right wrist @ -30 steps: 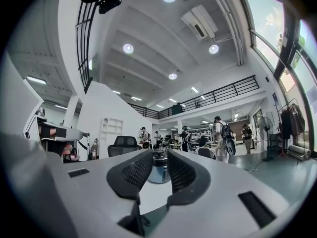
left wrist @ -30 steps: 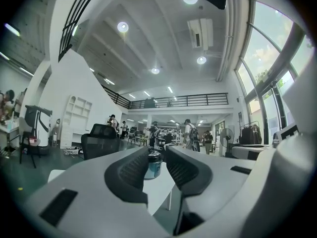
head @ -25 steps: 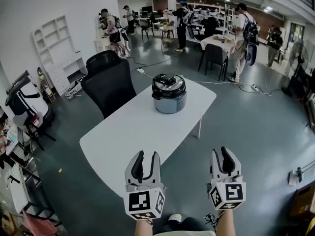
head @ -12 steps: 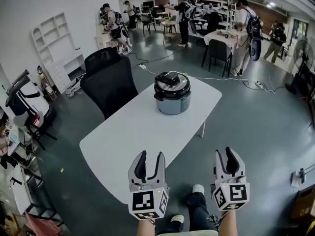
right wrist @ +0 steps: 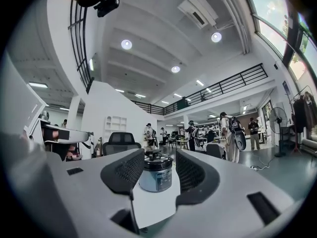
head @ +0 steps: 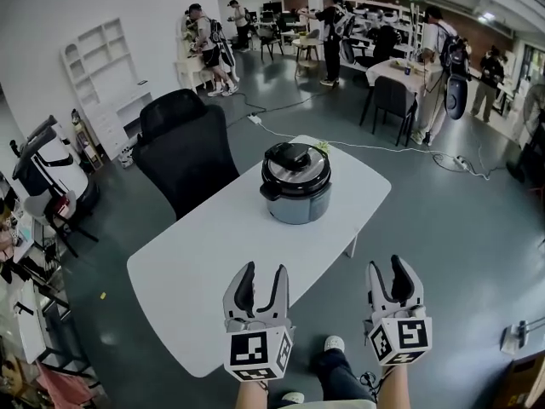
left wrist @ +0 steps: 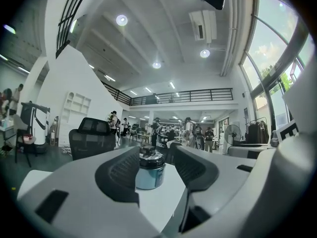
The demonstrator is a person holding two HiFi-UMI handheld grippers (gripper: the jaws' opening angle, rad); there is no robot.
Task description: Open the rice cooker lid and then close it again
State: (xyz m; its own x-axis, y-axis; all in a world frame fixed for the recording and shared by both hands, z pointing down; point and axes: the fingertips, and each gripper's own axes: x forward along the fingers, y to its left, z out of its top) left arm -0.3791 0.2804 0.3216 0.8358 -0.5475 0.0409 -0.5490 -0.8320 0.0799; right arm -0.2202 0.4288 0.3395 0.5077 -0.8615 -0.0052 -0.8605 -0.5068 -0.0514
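Both claws released and empty at the near end of the white bench; the rice cooker stands shut toward the far end.

The left claw (head: 262, 273) hangs at the rounded near edge of the bench (head: 192, 262). The right claw (head: 386, 267) is over grey floor just off the bench's right long edge. The jaws of both have just been opening and stand apart, with nothing between them. The rice cooker (head: 295, 186), its lid down, is well apart from both claws, and only bare bench top lies in between. A black office chair (head: 183, 147) crowds the left long edge beside the cooker, while the right side has open floor. A white cable (head: 387, 148) trails across the floor beyond the far end. Farther back, people stand among other tables and chairs.
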